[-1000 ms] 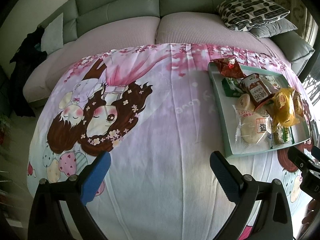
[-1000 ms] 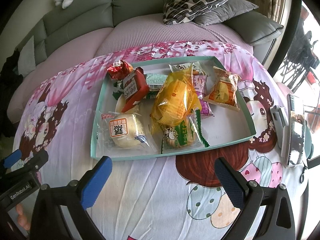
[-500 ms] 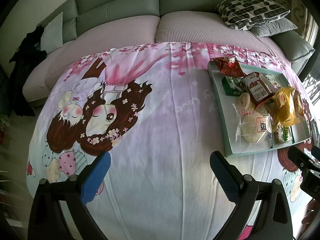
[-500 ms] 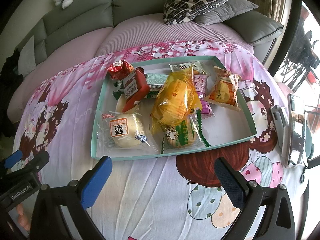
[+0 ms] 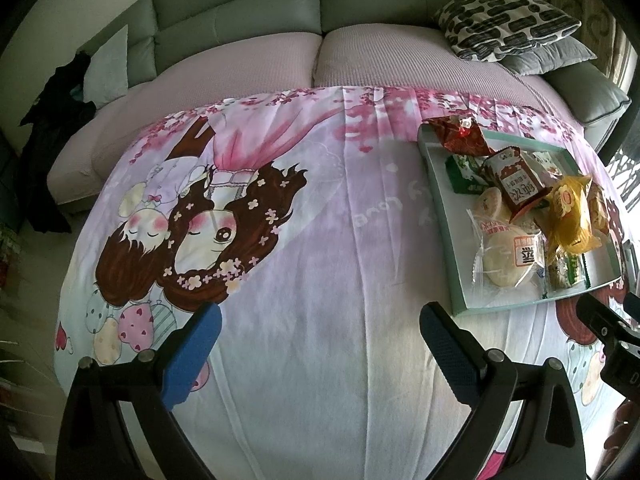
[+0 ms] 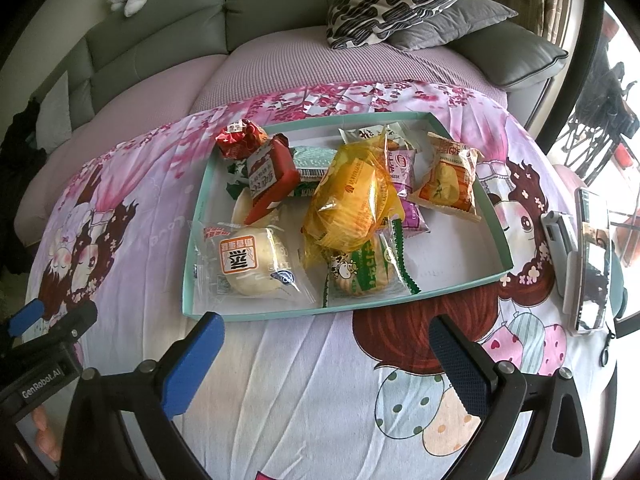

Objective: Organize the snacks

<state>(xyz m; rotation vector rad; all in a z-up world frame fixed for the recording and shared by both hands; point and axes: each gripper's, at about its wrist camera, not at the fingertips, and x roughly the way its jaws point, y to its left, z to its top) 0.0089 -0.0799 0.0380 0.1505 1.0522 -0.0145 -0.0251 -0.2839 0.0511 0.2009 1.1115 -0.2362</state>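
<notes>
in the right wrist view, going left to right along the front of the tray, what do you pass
white bun in clear wrap → green and white cookie pack → bare tray floor → phone on the cloth beyond the tray

A round bun (image 6: 240, 206) lies half hidden under the red packet (image 6: 269, 176) — label unreadable.

— What do your left tongs (image 5: 320, 344) face?
— Your jaws gape wide over the cartoon-print cloth (image 5: 304, 248), gripping nothing.
— And the snacks?
— To your right: a teal tray (image 5: 440, 216) holding a white bun (image 5: 506, 258), a red packet (image 5: 516, 184) and a yellow packet (image 5: 570, 216). The grey sofa (image 5: 320, 8) lies beyond.
</notes>
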